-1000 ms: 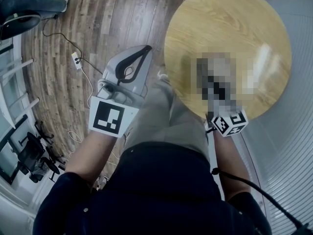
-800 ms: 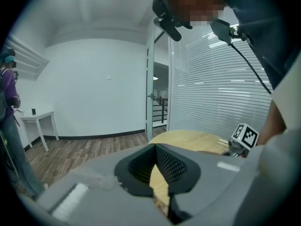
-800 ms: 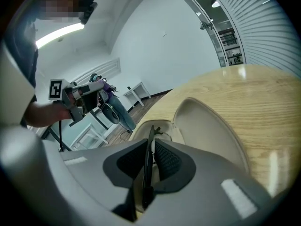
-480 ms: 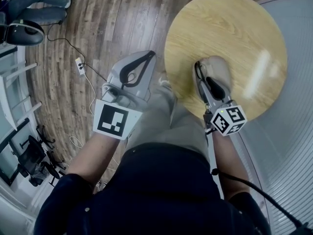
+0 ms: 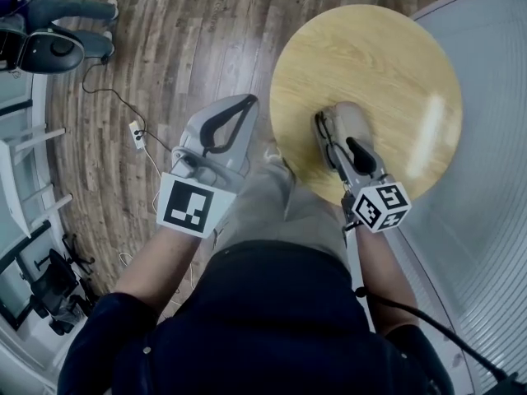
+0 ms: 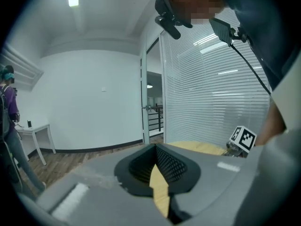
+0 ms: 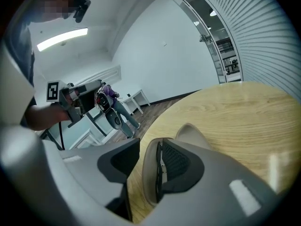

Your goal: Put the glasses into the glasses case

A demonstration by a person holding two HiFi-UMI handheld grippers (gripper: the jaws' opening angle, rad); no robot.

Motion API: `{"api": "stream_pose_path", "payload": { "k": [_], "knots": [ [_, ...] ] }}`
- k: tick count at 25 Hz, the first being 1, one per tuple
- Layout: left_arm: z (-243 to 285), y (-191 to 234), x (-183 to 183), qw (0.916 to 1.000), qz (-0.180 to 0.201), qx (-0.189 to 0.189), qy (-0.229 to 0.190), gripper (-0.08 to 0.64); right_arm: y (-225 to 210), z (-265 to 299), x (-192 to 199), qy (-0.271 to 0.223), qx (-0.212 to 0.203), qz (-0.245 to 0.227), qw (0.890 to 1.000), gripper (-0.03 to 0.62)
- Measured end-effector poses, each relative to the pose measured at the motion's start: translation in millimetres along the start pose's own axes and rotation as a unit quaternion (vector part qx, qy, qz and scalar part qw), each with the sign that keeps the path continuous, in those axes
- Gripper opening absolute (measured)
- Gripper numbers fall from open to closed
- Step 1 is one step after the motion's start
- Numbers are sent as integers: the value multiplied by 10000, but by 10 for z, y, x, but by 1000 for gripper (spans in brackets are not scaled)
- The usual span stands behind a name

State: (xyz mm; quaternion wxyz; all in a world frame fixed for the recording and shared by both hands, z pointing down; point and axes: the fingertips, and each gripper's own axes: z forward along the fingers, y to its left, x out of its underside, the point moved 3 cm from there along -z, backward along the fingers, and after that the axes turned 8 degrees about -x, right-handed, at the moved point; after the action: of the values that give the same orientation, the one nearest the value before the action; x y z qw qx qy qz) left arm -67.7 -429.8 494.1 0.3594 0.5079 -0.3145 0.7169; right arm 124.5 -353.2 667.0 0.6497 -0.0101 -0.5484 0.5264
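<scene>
A beige glasses case (image 5: 360, 123) lies near the front edge of the round wooden table (image 5: 387, 56). My right gripper (image 5: 331, 120) straddles it. Its jaws are opening, and the case (image 7: 149, 173) rests against the right-hand pad with a gap on the other side. A dark edge of the glasses (image 7: 158, 171) shows in the case's slit. My left gripper (image 5: 245, 104) hangs over the wooden floor left of the table, its tips together and nothing in them. Through the left gripper (image 6: 155, 147) a sliver of table shows.
A glass wall with blinds (image 5: 494, 188) curves round the table's right side. On the floor lie a cable and a power strip (image 5: 137, 132). A person (image 5: 58, 11) and office chairs (image 5: 53, 282) are far to the left.
The right gripper's jaws have spread apart around the beige case. Both grippers have lifted a little, and the table now sits slightly lower and further left in the head view.
</scene>
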Motion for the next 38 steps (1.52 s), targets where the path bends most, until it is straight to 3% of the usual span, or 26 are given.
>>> {"api": "stream_pose_path", "payload": {
  "k": [11,18,22,28,38],
  "knots": [
    [-165,-44,-583,9984,92,139,-549,6,233,-460,-468,-510,324,-324,9976,160],
    [-343,-24,-1156,9942,138,268,-1036,6,573,-778,-1106,-1132,694,-863,9874,158],
    [-452,-16,-1437,9920,134,333,-1211,6,887,-972,-1470,-1377,660,-1106,9821,156],
    [-739,-155,-1667,9884,216,457,-1430,6,1289,-1346,-1762,-1877,581,-1507,9689,37],
    [-953,-183,-1757,9879,355,248,-1488,6,1440,-1825,-1977,-2183,521,-1905,9557,9]
  ]
}}
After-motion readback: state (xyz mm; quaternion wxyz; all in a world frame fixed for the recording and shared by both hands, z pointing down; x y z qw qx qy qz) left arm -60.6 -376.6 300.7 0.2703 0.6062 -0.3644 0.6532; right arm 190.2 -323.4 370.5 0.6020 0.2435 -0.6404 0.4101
